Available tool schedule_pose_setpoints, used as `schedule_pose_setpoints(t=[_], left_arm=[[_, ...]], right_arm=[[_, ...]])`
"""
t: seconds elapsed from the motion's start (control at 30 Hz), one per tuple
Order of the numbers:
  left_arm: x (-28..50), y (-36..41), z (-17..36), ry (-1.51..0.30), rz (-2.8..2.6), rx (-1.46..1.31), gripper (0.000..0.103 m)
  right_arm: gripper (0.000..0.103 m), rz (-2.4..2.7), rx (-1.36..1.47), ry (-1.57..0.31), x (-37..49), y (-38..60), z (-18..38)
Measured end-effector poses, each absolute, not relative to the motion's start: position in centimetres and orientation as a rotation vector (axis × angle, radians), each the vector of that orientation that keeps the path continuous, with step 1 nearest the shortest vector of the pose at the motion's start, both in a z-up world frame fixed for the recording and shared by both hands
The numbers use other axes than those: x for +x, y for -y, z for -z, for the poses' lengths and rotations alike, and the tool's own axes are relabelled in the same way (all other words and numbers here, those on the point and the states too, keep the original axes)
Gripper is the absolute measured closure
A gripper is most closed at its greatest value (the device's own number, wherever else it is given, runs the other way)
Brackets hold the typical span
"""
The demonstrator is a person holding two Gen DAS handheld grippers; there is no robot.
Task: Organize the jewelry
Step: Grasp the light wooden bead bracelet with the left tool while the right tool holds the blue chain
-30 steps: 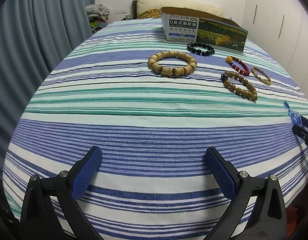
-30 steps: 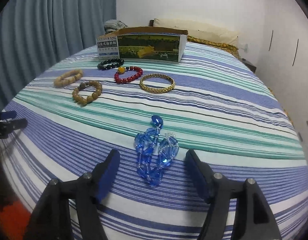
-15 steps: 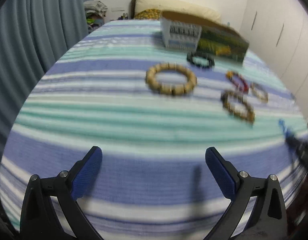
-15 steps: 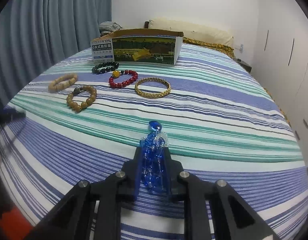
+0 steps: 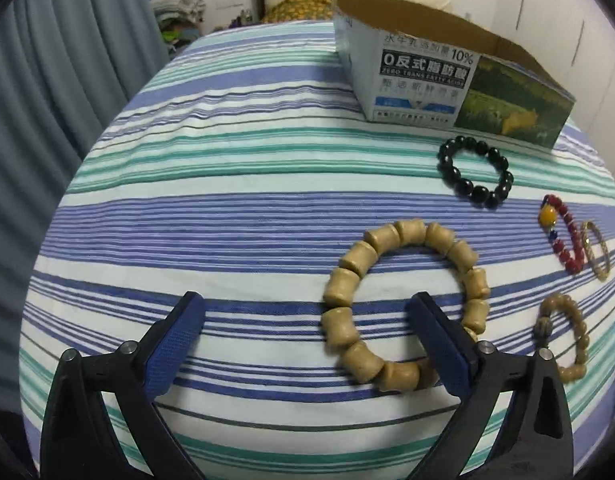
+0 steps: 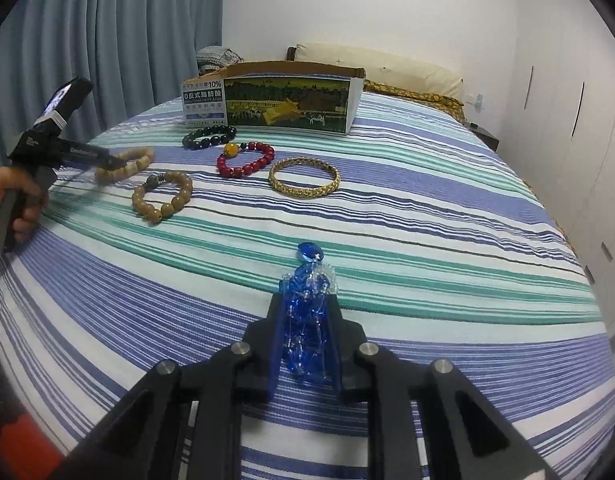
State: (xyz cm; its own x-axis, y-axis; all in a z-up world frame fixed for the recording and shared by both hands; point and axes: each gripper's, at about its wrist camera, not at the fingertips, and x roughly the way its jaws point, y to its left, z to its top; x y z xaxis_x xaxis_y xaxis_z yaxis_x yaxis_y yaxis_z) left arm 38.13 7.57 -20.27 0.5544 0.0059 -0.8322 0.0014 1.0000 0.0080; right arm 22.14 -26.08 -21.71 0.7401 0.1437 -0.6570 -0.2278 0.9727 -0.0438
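A chunky wooden bracelet [image 5: 387, 236] lies on the striped bed. My left gripper [image 5: 307, 298] hangs over its near left part. Its jaws are wide and closing; the right finger [image 5: 439, 340] stands inside the ring, and the pads do not press the beads. From the right wrist view, the left gripper [image 6: 115, 162] reaches over that wooden bracelet [image 6: 135, 160], held by a person's hand [image 6: 23, 200]. My right gripper [image 6: 305, 300] is shut on a blue glass-bead bracelet [image 6: 307, 320], which rests on the bed. An open cardboard box [image 6: 287, 100] stands behind the jewelry.
Between the box [image 5: 423, 80] and me lie a black bead bracelet [image 6: 209, 136], a red bead bracelet [image 6: 267, 152], a gold bangle [image 6: 303, 193] and a brown round-bead bracelet [image 6: 178, 200]. Curtains hang left, a wardrobe stands right, and pillows lie beyond the box.
My left gripper has moved forward over the bed to the wooden bracelet and now straddles part of it. My right gripper has shut on the blue bracelet and stayed in place.
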Motion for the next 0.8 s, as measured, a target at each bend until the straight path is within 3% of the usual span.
schedule_pose_setpoints(t=[0.03,0.13,0.2,0.27,0.8], left_arm=[[37.8,-7.4,20.2,-0.971,0.011,0.003,0.012],[36.6,-6.1,19.8,-0.935,0.057,0.032,0.042],[36.0,-5.4,19.5,-0.925,0.084,0.047,0.073],[35.3,-5.0,19.4,-0.924,0.103,0.042,0.089],[29.1,-6.4,14.6,-0.811,0.096,-0.069,0.09]], right_arm=[[0.084,-0.204,-0.125,-0.709,22.1,26.1,21.7],[0.084,-0.203,-0.129,-0.708,22.1,26.1,21.7],[0.084,-0.204,-0.127,-0.708,22.1,26.1,21.7],[0.084,-0.206,-0.122,-0.709,22.1,26.1,21.7],[0.085,-0.253,0.135,-0.752,22.5,29.5,19.3]])
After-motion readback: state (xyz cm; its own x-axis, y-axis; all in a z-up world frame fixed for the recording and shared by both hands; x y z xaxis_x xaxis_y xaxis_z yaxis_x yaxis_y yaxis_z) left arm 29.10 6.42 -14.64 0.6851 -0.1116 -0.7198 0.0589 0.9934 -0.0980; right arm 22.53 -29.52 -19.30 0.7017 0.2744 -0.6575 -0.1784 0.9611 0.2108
